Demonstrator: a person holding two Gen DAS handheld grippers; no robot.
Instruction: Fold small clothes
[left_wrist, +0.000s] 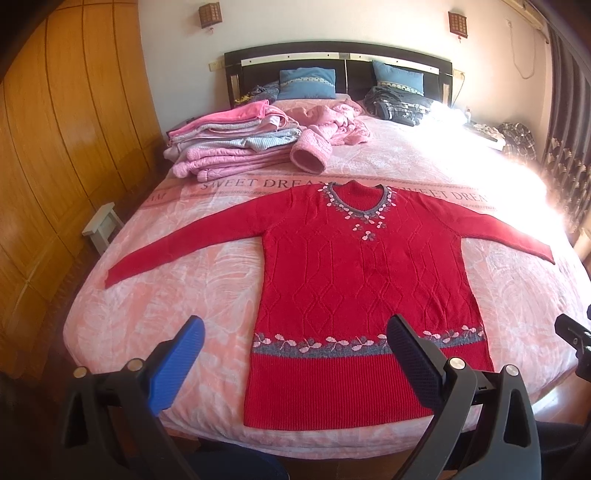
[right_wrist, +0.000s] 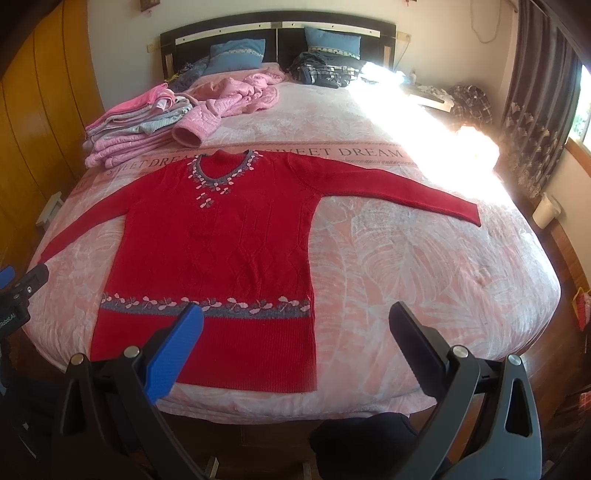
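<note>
- While both tools hover off the foot edge of the bed (left_wrist: 155, 295), the red knit sweater (left_wrist: 365, 280) lies flat, front up, hem at that edge and collar toward the headboard.
- Left tool (left_wrist: 295, 354): fingers spread wide, holding nothing, over the hem's left part.
- Right tool (right_wrist: 295, 343): likewise spread and empty, nearer the hem's right corner.
- Sleeves stretch toward the bed's side edges, so each tool likely takes its own side.

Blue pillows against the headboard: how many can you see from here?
2. One blue pillow leans on the headboard's left half, the other blue pillow on its right half, above a dark clothes pile. More could be hidden behind the piles.
</note>
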